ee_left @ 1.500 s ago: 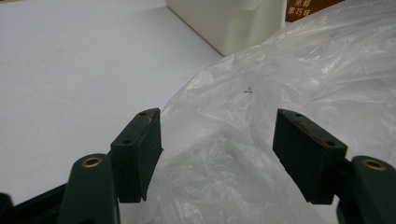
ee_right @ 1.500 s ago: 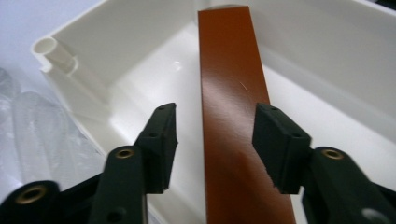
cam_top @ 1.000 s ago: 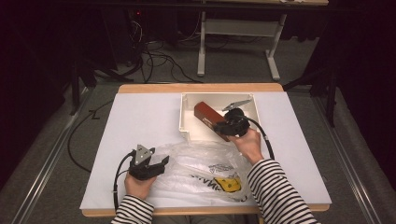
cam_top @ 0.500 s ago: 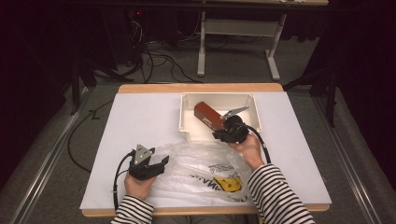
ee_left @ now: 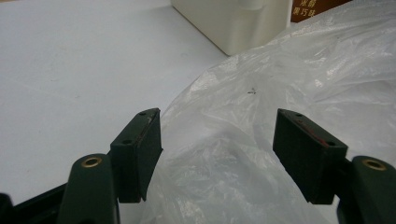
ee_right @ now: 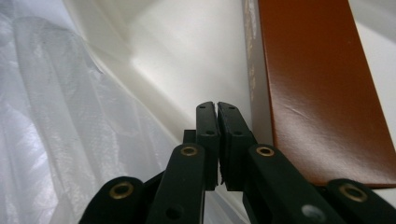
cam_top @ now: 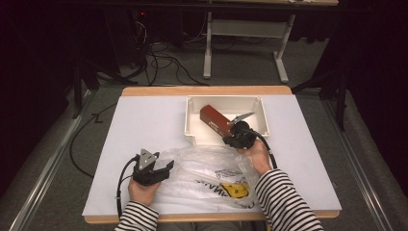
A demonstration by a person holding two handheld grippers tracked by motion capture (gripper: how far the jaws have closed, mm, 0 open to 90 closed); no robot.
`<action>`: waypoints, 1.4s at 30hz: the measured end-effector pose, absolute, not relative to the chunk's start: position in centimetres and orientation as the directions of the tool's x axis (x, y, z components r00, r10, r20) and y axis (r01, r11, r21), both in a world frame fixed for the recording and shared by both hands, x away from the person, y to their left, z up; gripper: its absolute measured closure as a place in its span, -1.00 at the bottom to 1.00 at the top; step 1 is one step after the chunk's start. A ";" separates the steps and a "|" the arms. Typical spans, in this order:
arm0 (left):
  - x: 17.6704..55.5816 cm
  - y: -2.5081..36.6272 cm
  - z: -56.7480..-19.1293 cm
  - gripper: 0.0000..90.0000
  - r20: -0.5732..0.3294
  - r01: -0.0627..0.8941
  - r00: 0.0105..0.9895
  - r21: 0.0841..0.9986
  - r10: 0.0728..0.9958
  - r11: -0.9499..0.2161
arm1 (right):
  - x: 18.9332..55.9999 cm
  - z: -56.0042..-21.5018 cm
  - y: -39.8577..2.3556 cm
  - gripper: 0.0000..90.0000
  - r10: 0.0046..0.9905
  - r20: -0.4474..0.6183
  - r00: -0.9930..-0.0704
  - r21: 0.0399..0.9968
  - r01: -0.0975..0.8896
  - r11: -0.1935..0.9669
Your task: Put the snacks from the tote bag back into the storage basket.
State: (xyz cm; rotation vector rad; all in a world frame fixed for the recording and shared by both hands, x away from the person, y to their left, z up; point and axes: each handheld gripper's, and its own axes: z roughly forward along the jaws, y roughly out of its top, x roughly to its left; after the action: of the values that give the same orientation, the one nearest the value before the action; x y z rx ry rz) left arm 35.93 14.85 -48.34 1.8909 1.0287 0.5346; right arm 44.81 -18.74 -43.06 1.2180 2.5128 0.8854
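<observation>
The right gripper (cam_top: 233, 132) has closed its jaws empty beside the smooth reddish-brown flat box (cam_top: 215, 119) in the white plastic rectangular tray (cam_top: 223, 100). At seven o'clock, the left gripper (cam_top: 162, 169) stands open over the crinkled clear plastic bag (cam_top: 207, 173).

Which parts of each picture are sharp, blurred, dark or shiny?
High view: the white table is brightly lit and the room beyond is dark. Left gripper view: the fingers are sharp, the plastic bag shows soft glare, and the white tray is slightly soft. Right gripper view: the fingers are sharp, and the brown box blurs farther off.
</observation>
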 end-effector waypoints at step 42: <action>35.9 15.1 -48.3 -0.27 -0.057 0.432 0.574 0.869 0.817 -0.242 | 47.7 -44.9 -19.9 1.00 0.834 0.044 -0.550 0.556 0.707 0.437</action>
State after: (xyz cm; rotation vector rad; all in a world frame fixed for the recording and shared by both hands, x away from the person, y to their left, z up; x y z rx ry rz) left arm 35.87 15.06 -48.34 1.8709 1.0125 0.5178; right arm 47.68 -19.94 -44.95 1.3422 2.4530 0.7782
